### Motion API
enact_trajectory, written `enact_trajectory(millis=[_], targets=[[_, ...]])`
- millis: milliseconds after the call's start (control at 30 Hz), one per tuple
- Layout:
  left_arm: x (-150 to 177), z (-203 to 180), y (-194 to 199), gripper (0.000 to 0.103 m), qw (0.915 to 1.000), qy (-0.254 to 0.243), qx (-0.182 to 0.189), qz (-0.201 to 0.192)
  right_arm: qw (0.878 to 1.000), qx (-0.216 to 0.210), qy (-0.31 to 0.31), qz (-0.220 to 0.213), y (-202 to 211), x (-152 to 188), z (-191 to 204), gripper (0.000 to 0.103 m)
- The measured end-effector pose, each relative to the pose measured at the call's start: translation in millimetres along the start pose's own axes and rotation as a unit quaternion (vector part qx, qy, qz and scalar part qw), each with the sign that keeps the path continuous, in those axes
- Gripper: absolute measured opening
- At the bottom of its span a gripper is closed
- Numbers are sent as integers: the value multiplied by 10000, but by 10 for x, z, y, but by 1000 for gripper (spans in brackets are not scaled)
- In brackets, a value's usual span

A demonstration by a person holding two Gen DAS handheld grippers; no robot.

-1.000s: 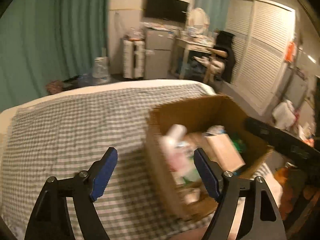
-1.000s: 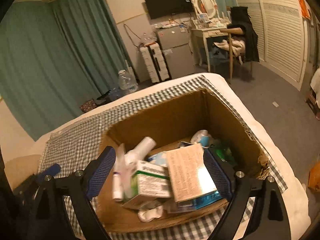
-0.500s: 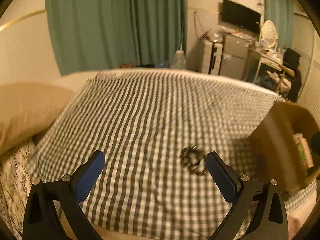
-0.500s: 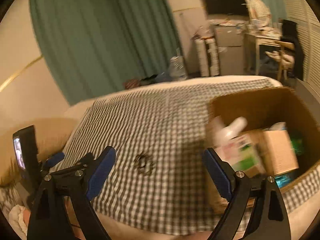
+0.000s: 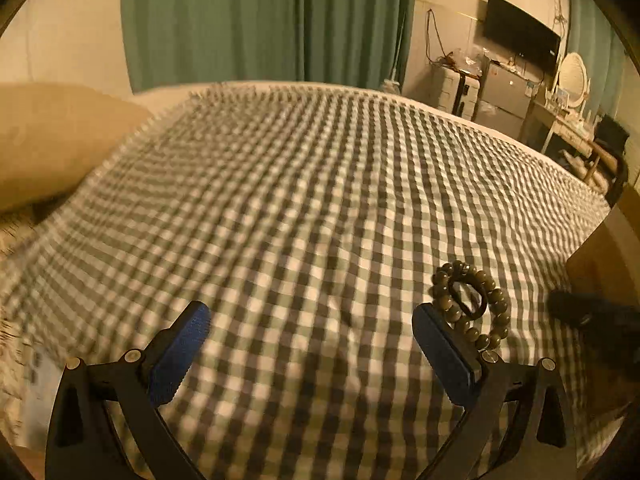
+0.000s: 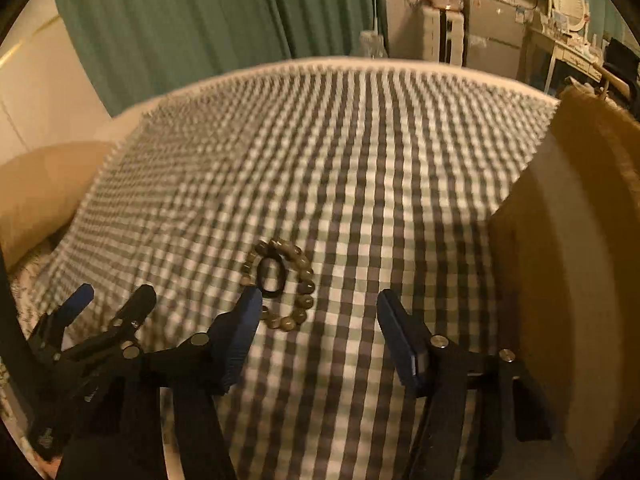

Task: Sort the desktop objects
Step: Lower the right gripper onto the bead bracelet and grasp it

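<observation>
A bead bracelet [image 6: 282, 284] with a black hair tie [image 6: 270, 276] inside its ring lies on the checked cloth [image 6: 360, 184]. In the left wrist view the bracelet [image 5: 470, 306] lies just beyond my right finger. My left gripper [image 5: 310, 326] is open and empty, low over the cloth. My right gripper [image 6: 318, 304] is open and empty, with the bracelet just ahead of its left fingertip. The cardboard box [image 6: 568, 264] stands at the right. My left gripper also shows at the lower left of the right wrist view [image 6: 110, 300].
A tan pillow [image 5: 52, 136] lies at the left edge of the bed. Green curtains [image 5: 264, 20] hang behind. A TV [image 5: 520, 38], a small fridge and a dressing table stand at the back right. The right gripper's dark tip [image 5: 580, 312] shows by the box.
Both grippers swung left, away from the box's inside, and came down close to the cloth. The bracelet with the hair tie came into view and now lies near both grippers.
</observation>
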State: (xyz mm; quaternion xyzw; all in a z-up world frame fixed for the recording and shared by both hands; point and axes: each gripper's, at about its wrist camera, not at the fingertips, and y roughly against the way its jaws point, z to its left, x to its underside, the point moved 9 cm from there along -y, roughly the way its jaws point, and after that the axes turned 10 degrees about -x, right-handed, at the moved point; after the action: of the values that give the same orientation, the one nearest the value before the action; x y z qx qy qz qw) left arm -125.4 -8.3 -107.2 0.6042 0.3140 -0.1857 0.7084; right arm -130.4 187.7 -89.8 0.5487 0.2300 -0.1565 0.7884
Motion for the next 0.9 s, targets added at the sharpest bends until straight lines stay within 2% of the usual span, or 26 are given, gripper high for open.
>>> enact_trajectory(millis=[200,333,400,433,600,733,833,900], targets=[[17,-155,-180,103,9995,63,275,134,9995,13,185,261,-305,-40,-19,57],[70,-249,-243,103,9994,-81,274,186,9979,21,244,606,-506,25,-60,36],[70,-257,-254,103,9993,-125,282,229,9972,126,357,641,-533,43,-66,24],[71,-268,-260,103,9993,-129,273,237,9975,87,363,598,-522,32,-59,11],[57,-263,-200,103,9996,-169,214,66,9978,-584,-28,316,-331,6,23,11],[33,-277,-148,103,9989,-204,418,1,9941,-1050,-7,-283,56,-131,196,11],[37,-361,-78,103,9978,-306,586,-63,9917,-1076,11,-701,372,-225,231,11],[39,-457,-44,103,9965,-397,724,-101,9919,-901,-18,-898,524,-251,160,11]])
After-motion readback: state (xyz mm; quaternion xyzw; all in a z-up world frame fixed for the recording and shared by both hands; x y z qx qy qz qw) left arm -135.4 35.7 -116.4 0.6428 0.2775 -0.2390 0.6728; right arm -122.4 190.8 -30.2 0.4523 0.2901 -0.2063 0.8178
